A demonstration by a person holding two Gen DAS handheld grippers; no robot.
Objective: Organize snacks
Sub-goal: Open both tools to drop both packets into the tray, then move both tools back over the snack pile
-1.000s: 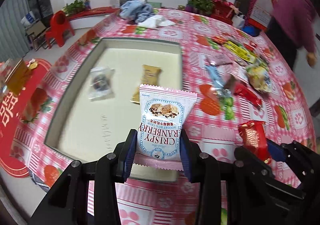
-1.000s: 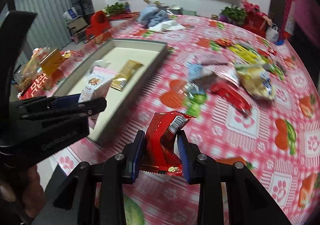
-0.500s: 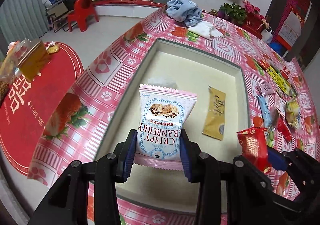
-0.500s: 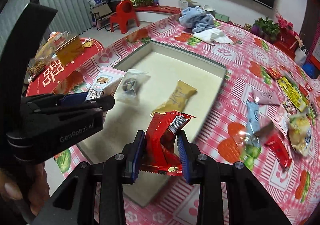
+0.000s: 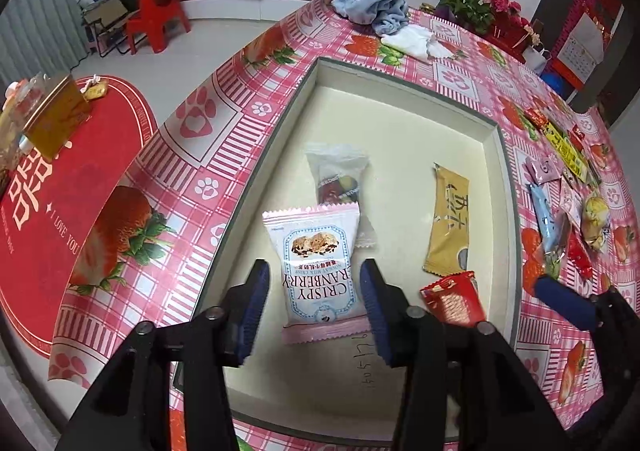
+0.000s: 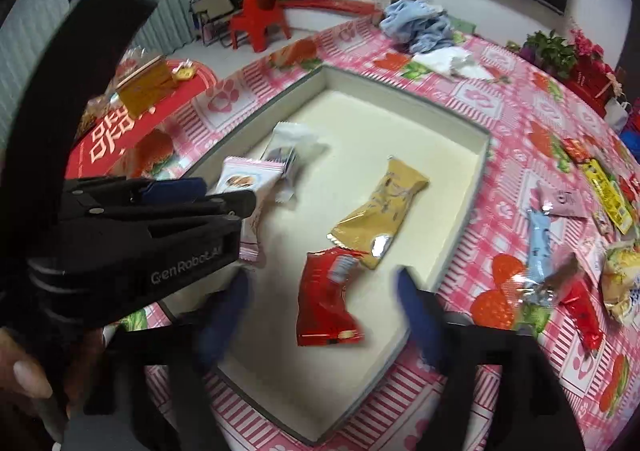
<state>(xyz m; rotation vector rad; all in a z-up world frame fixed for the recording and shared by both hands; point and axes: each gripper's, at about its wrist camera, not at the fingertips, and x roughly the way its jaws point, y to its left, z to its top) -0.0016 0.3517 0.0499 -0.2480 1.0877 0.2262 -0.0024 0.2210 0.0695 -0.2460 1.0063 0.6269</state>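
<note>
Nearest, the left tool (image 5: 314, 305) has just been spreading its jaws; the pink Crispy Cranberry packet (image 5: 318, 271) sits between them with a gap on each side, over the near end of the cream tray (image 5: 496, 155). The right tool (image 6: 322, 315) has also just been opening and now stands wide apart, the red packet (image 6: 326, 299) loose between its blurred jaws, tilted above the tray floor. Farther in, a gold packet (image 6: 380, 211) lies on the tray floor toward the right, and a clear wrapped sweet (image 5: 340, 179) lies left of it. Right of the tray, more snacks (image 6: 560, 251) are scattered on the pink checked desk (image 5: 224, 155).
</note>
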